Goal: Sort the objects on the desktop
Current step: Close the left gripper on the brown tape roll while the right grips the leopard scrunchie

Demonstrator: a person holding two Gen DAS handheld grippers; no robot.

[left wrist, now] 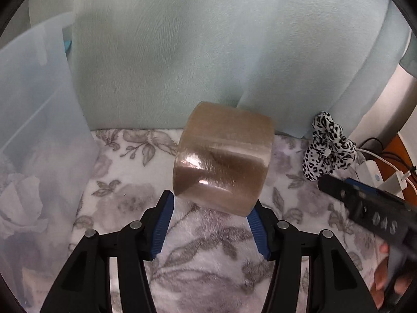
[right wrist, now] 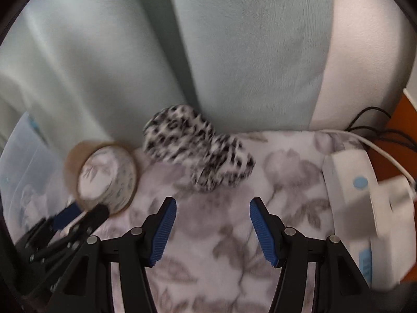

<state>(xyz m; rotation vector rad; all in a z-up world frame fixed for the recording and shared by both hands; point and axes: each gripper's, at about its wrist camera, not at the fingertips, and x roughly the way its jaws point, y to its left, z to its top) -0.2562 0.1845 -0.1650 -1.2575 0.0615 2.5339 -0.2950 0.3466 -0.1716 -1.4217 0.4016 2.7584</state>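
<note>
A: Items, counted?

B: One roll of brown tape [left wrist: 222, 160], one leopard-print scrunchie [left wrist: 329, 150], one translucent bin [left wrist: 39, 120] at nine o'clock, one white power strip [right wrist: 349, 195] at three o'clock, all on a floral blanket [left wrist: 213, 258].

A: Left gripper [left wrist: 212, 202]?

B: Jaws about half open. The tape stands on its rim just beyond the tips, at twelve o'clock; its right edge seems to brush the right pad, but contact cannot be told. It is not squeezed.

A: Right gripper [right wrist: 212, 203]?

B: Half open, nothing between the pads; the scrunchie lies near, at twelve o'clock, blurred.

A: Tape's axis?

B: Level, running about four to ten o'clock in the left view; its hollow core faces the right camera.
</note>
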